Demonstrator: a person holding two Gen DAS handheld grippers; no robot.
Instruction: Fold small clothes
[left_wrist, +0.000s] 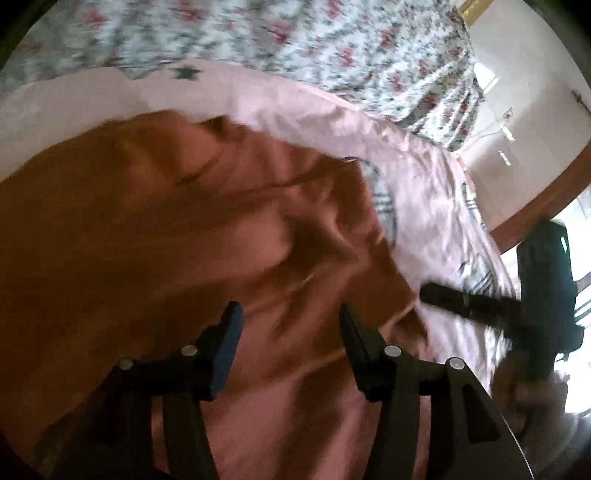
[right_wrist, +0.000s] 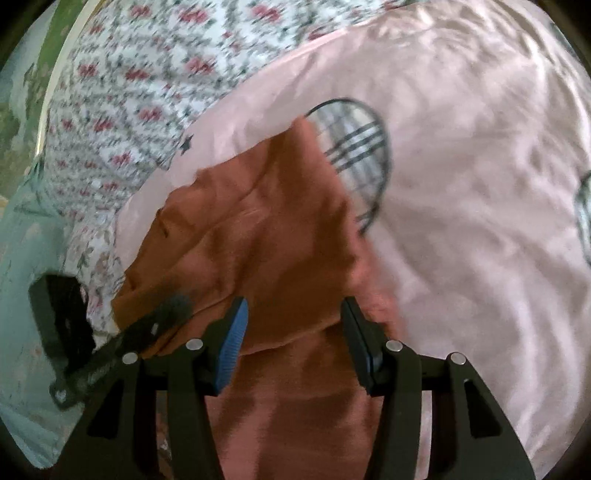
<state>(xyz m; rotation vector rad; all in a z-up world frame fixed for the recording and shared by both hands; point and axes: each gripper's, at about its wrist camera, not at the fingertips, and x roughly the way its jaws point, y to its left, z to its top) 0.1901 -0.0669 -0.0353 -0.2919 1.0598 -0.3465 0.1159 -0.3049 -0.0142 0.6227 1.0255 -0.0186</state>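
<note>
Left gripper (left_wrist: 288, 314) gapes above garment (left_wrist: 166, 240), pink sheet (left_wrist: 424, 192) beyond.

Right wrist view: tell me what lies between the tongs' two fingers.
In the right wrist view, only the rust-orange garment shows in the gap of the right tongs. The pads stand apart and clamp nothing. It lies on the pink sheet.

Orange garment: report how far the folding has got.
Done: the orange garment lies on the pink sheet, apparently with one flap doubled over. In hand: nothing; the left gripper and right gripper both stand open above it. Left: creases remain, so further folds and smoothing seem needed.
</note>
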